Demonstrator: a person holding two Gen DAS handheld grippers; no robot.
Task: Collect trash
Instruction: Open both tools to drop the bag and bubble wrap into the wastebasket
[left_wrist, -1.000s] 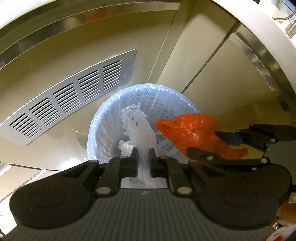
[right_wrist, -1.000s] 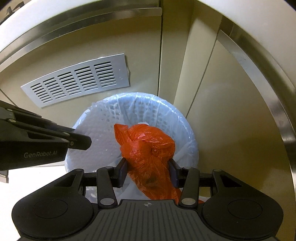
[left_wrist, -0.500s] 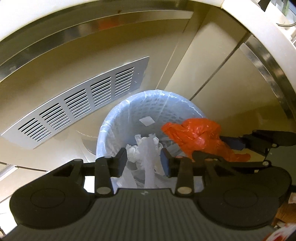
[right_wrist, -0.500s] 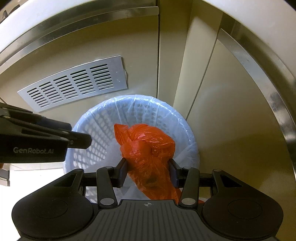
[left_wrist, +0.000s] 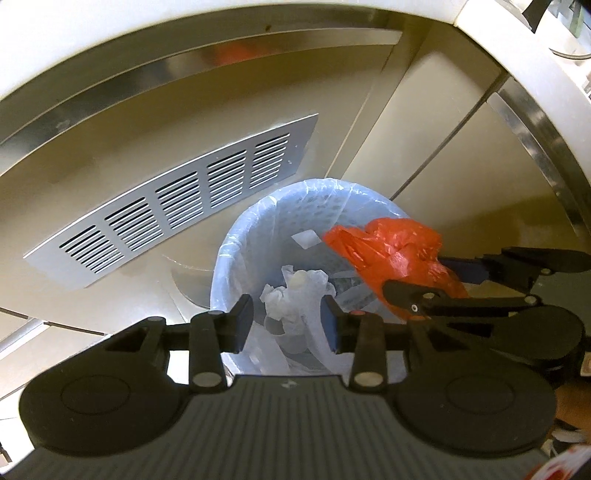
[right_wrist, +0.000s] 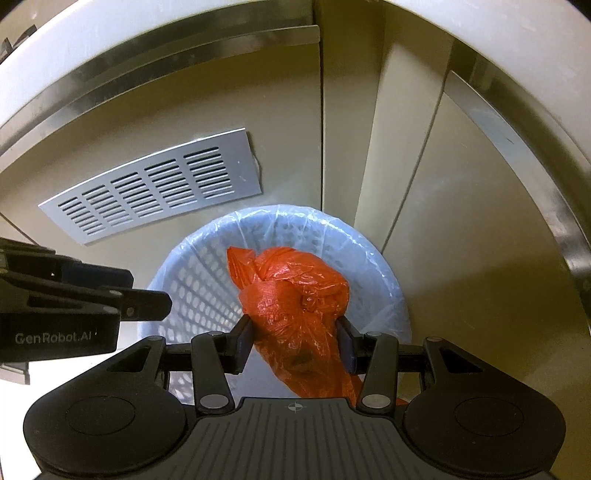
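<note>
A pale blue mesh waste basket (left_wrist: 236, 254) with a clear liner stands on the floor below both grippers; it also shows in the right wrist view (right_wrist: 192, 273). Crumpled clear white plastic (left_wrist: 295, 295) lies inside it. My left gripper (left_wrist: 288, 323) is open and empty above the basket. My right gripper (right_wrist: 295, 341) is shut on a crumpled orange plastic bag (right_wrist: 295, 299), held over the basket's right side. The bag (left_wrist: 391, 251) and right gripper (left_wrist: 476, 284) show at the right in the left wrist view.
Beige cabinet doors with steel trim (right_wrist: 280, 122) stand behind the basket. A silver vent grille (left_wrist: 177, 206) is on the left door; it also shows in the right wrist view (right_wrist: 155, 188). The left gripper's body (right_wrist: 66, 306) sits at the left of the right wrist view.
My left gripper opened and let go of the clear white plastic, which dropped into the basket. The left gripper rose a little. The right gripper still holds the orange bag.
</note>
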